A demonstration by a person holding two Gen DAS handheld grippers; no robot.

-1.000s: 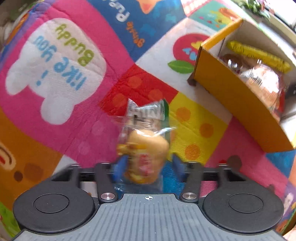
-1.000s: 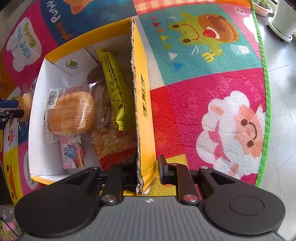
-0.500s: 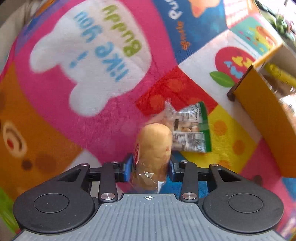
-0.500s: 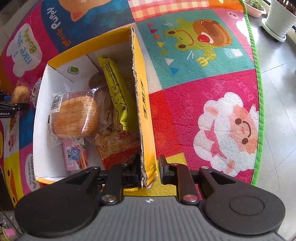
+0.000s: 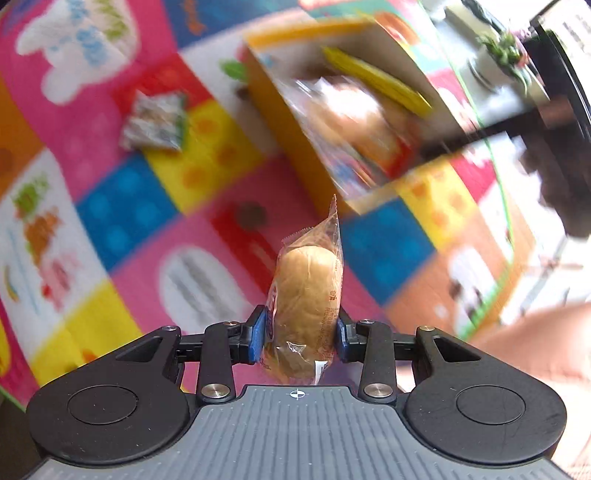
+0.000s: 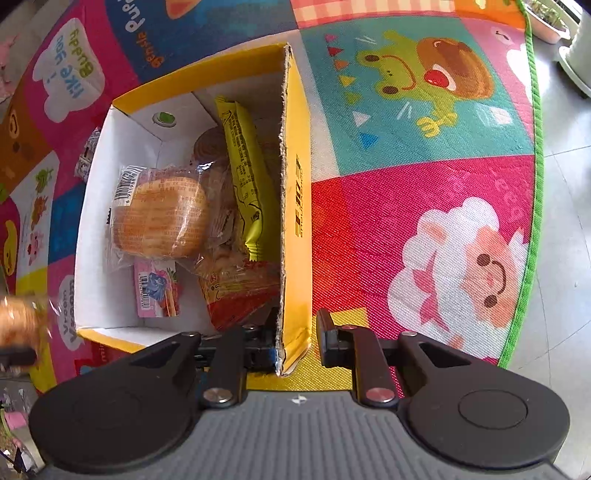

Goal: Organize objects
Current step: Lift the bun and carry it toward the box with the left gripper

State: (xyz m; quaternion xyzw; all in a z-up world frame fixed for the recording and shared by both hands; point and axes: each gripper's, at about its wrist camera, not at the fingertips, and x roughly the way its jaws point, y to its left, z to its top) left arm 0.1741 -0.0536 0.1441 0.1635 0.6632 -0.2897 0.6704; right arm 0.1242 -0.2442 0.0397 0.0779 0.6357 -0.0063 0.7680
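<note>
My left gripper [image 5: 301, 332] is shut on a bread roll in clear wrap [image 5: 306, 295] and holds it clear of the play mat, short of the yellow cardboard box [image 5: 291, 147]. In the right wrist view the roll [image 6: 18, 321] shows blurred at the left edge, outside the box [image 6: 199, 74]. My right gripper [image 6: 293, 343] is shut on the box's near right wall, one finger inside and one outside. A green and white snack packet [image 5: 155, 122] lies on the mat left of the box.
The box holds a wrapped round bun [image 6: 159, 218], a yellow packet [image 6: 243, 177], a red-orange packet [image 6: 240, 291] and a small pink packet [image 6: 155, 291]. The mat's green edge [image 6: 535, 184] meets grey floor with plant pots [image 6: 546, 18]. A hand [image 5: 546, 339] shows at lower right.
My left gripper closed on the bread roll, lifted it off the mat and swung toward the box. The snack packet stayed on the mat. The right gripper kept its hold.
</note>
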